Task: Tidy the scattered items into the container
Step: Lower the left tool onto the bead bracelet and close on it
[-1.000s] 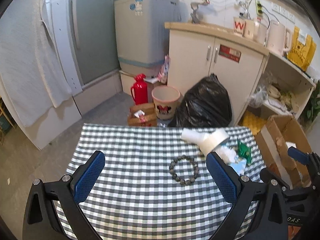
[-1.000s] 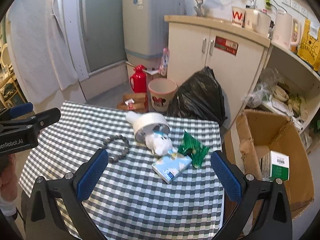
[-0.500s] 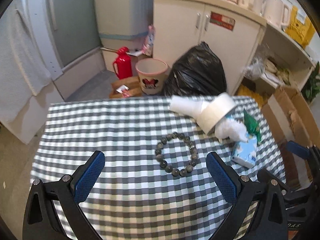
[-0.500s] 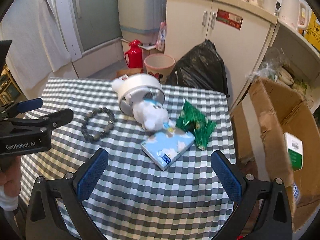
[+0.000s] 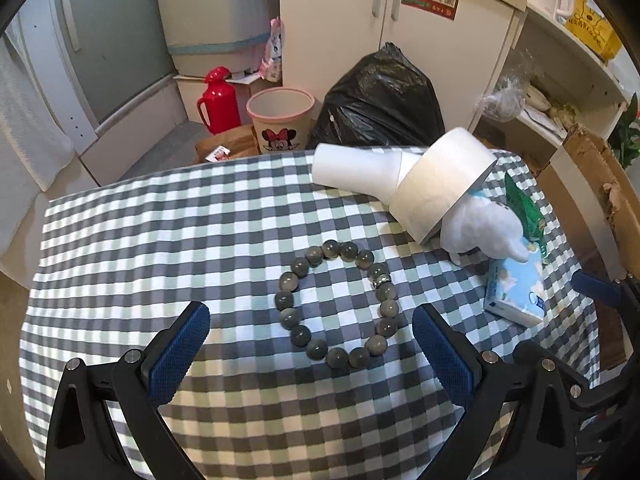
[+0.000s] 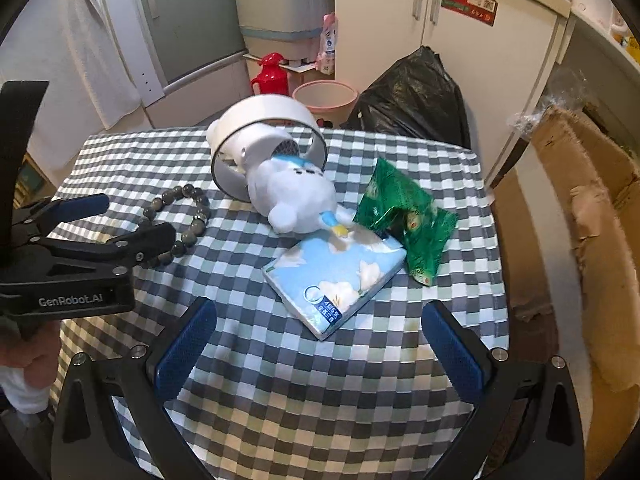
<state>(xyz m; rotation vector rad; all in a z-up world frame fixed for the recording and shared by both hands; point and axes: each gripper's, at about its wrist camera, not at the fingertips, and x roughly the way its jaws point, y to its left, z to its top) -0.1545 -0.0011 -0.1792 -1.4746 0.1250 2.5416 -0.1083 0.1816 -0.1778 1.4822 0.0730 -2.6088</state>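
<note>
A grey bead bracelet (image 5: 337, 303) lies on the checked tablecloth (image 5: 160, 240), just ahead of my open left gripper (image 5: 312, 340). Beyond it lies a white handheld fan (image 5: 404, 180) on its side, with a white plush toy (image 5: 480, 228) against it. A blue tissue pack (image 6: 334, 280) sits in front of my open right gripper (image 6: 320, 336), nothing between its fingers. The plush toy (image 6: 294, 196) rests partly on the pack, and a green foil packet (image 6: 404, 220) leans beside it. The left gripper (image 6: 100, 224) shows at the left of the right wrist view, over the bracelet (image 6: 176, 224).
An open cardboard box (image 6: 580, 216) stands on the floor right of the table. Behind the table are a black rubbish bag (image 5: 380, 96), a pink bin (image 5: 280, 120), a red flask (image 5: 218, 98) and white cabinets (image 5: 400, 40). A hand (image 6: 24, 360) holds the left gripper.
Both grippers have moved forward and tilted down towards the table; the bracelet and tissue pack now sit much closer in front of them. Both stay open.
</note>
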